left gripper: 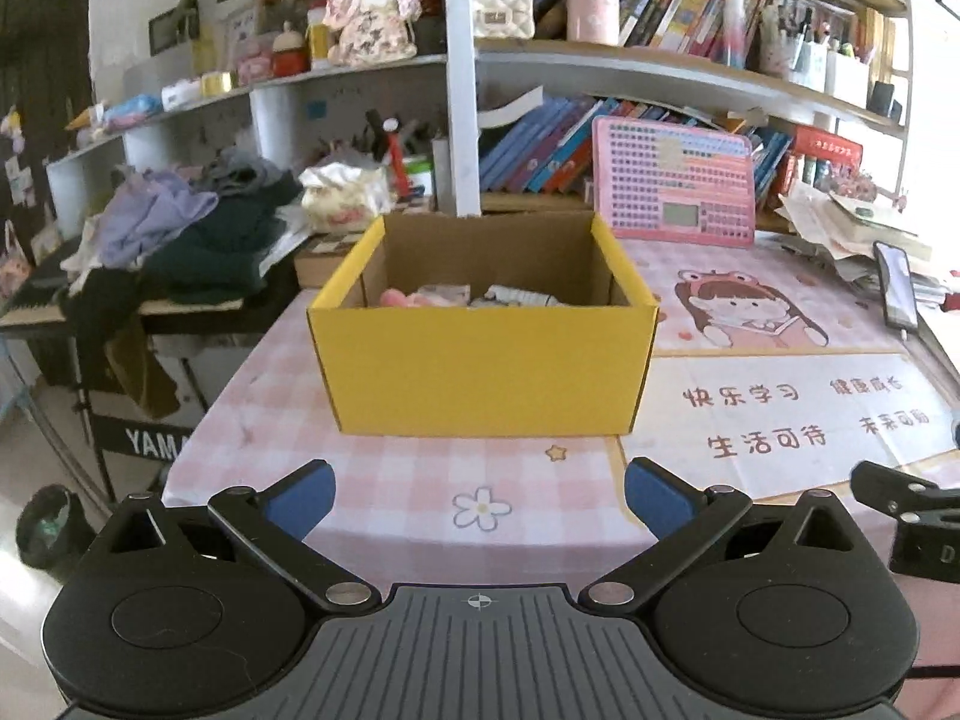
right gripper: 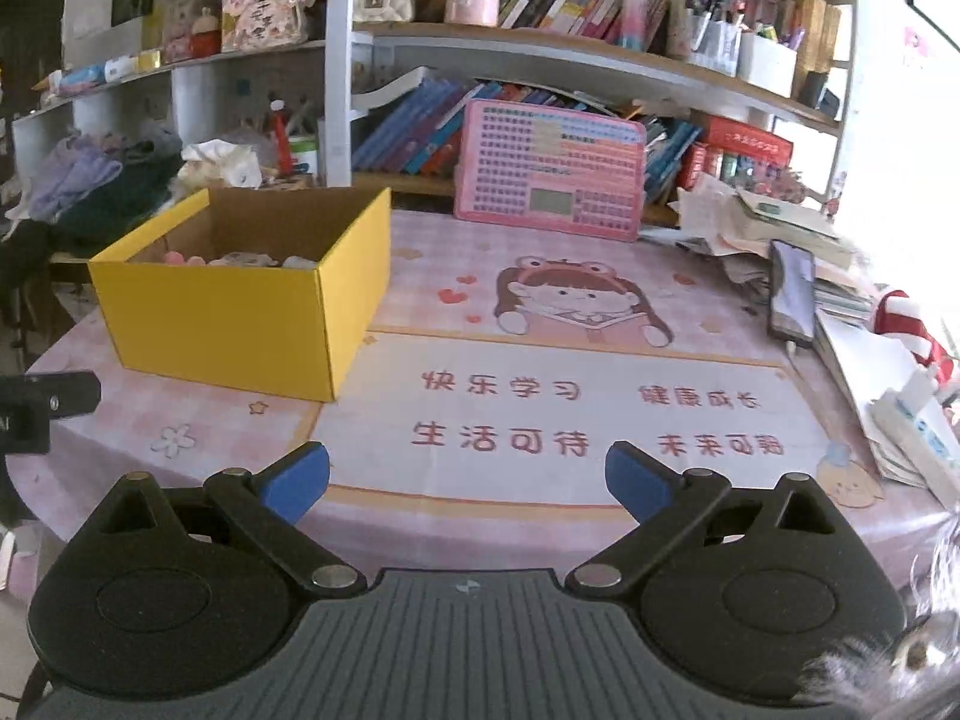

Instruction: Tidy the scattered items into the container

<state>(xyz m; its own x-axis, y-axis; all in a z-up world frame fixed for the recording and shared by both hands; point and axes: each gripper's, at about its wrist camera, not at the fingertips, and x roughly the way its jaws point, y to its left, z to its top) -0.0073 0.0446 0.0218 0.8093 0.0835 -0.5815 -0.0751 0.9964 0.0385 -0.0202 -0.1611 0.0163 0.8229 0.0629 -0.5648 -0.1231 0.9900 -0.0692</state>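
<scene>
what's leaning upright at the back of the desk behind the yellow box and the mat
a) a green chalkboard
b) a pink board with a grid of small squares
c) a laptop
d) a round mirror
b: a pink board covered in rows of small squares stands against the books, beyond the yellow box.

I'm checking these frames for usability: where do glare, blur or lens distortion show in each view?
Left wrist view: fisheye bends the shelves into arcs; the yellow box is sharp and evenly lit, its contents small and unclear. Right wrist view: the right edge by the window is blown out white, the paper stack is washed out, and the fuzzy thing at bottom right is blurred.
</scene>
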